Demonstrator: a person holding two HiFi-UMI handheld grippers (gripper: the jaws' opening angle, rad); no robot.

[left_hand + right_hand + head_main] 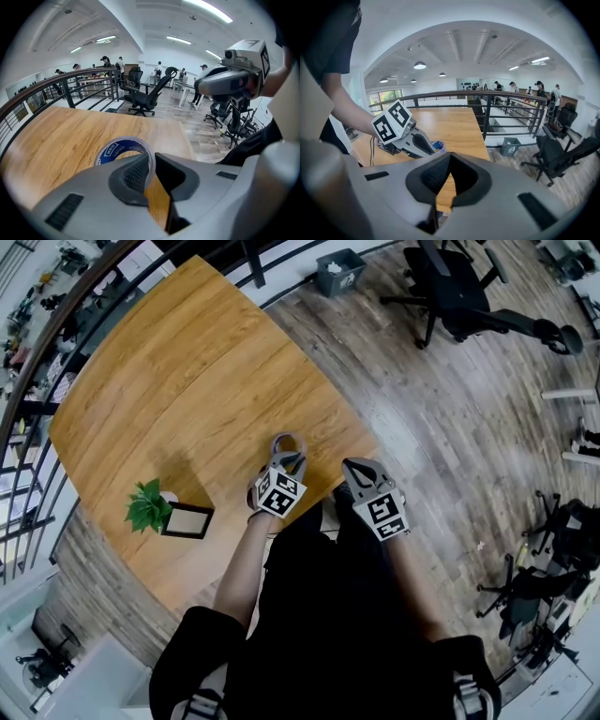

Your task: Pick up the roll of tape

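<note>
The roll of tape [287,443], clear with a blue printed core, hangs just above the wooden table [187,381] near its front right corner. My left gripper [286,463] is shut on it. In the left gripper view the pads pinch the roll's near wall, one jaw inside the ring [115,149] and one outside. My right gripper [361,470] hovers to the right by the table's edge, shut with nothing between its fingers. The right gripper view shows the left gripper [424,143] with the tape [438,146] at its tip.
A small potted plant [147,505] and a dark frame [187,520] stand at the table's front left. A black railing [506,110] runs past the table's far side. An office chair [450,287] and a grey bin [339,273] stand on the floor beyond.
</note>
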